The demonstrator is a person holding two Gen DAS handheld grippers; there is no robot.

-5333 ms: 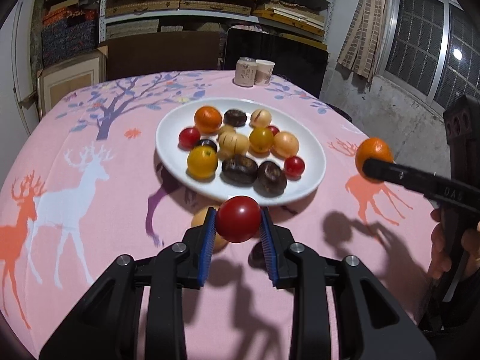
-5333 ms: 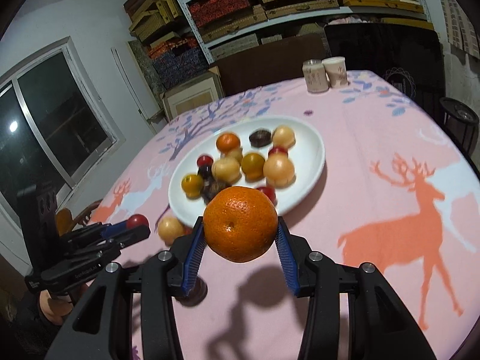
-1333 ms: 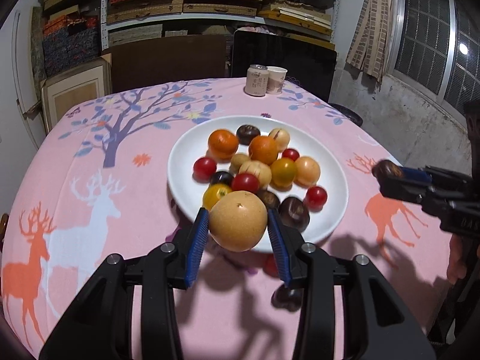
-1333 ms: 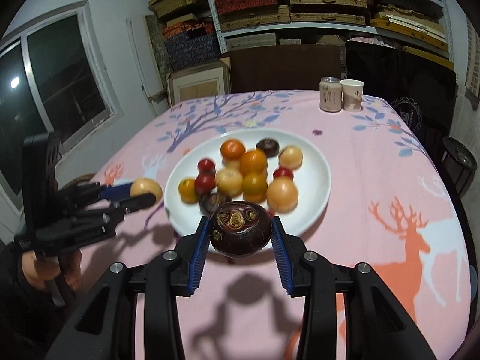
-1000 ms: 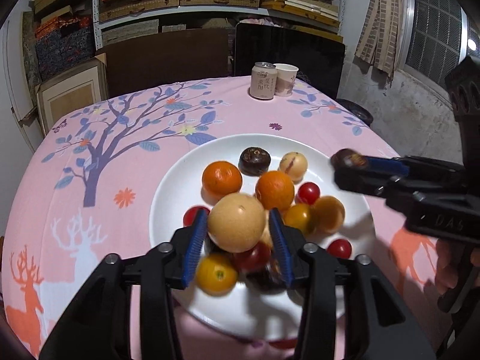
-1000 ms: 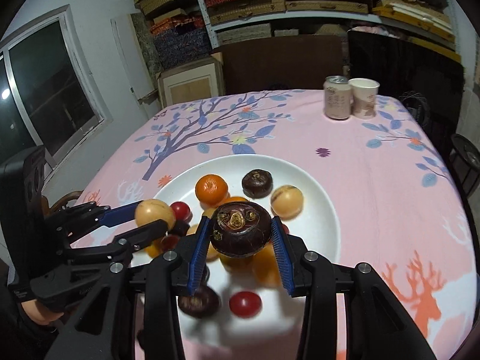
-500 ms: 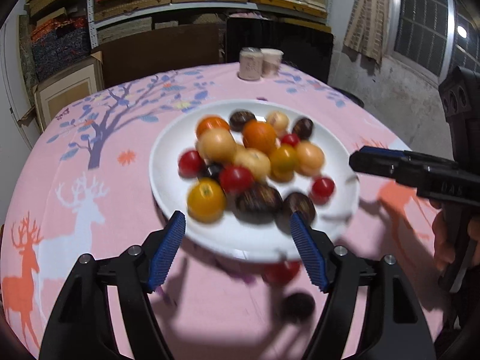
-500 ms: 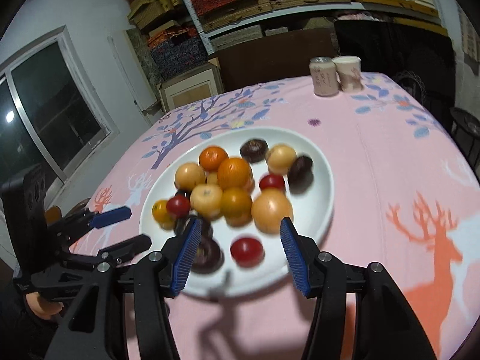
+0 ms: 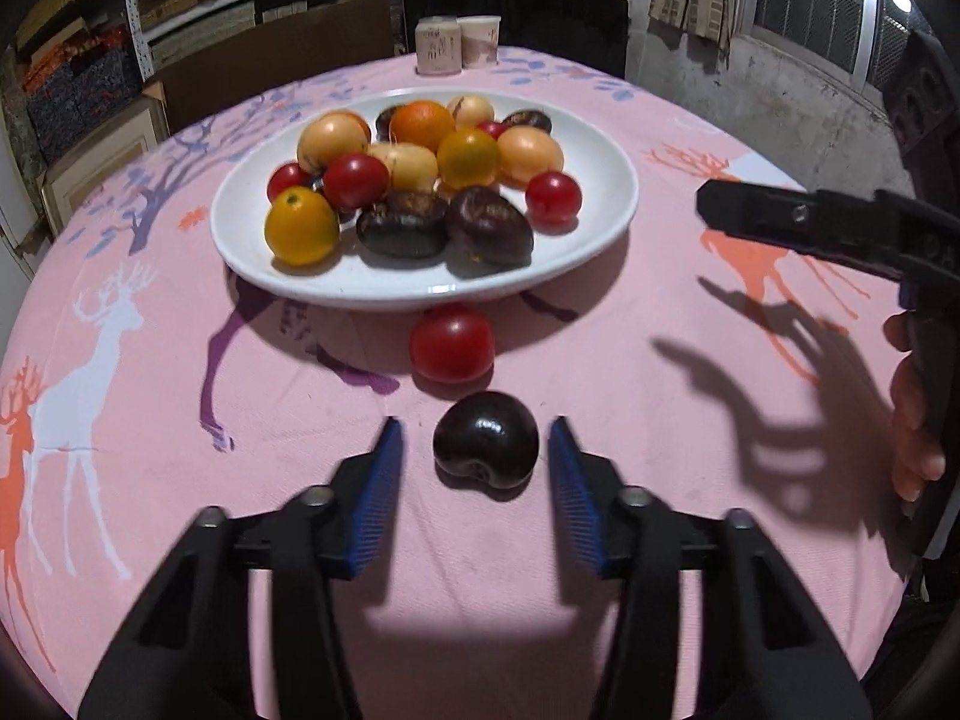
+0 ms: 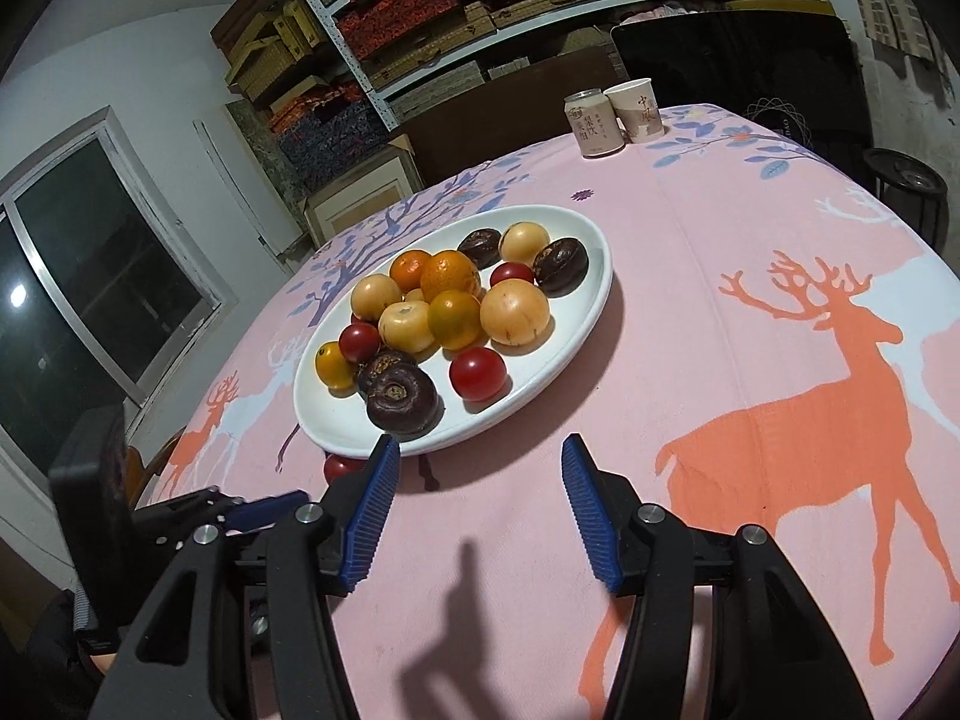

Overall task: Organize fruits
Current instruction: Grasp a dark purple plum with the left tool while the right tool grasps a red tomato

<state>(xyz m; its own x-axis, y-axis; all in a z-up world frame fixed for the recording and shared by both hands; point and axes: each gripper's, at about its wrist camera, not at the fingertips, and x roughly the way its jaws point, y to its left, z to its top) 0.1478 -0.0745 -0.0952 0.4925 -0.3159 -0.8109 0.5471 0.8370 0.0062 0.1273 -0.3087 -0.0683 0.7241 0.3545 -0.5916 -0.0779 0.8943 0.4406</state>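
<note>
My left tongs (image 9: 474,474) are closing around the dark plum (image 9: 485,440), not yet pinching it; it sits on the cloth in front of the plate (image 9: 606,204), just behind a loose tomato (image 9: 452,343). My right tongs (image 10: 477,510) hang released and empty beside the plate. Next I'd clamp, lift, and carry the plum onto the plate.

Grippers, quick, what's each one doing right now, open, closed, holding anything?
Left gripper: jaws closing around the dark purple round fruit on the pink tablecloth, pads not yet touching it.
Right gripper: open, holding nothing.
</note>
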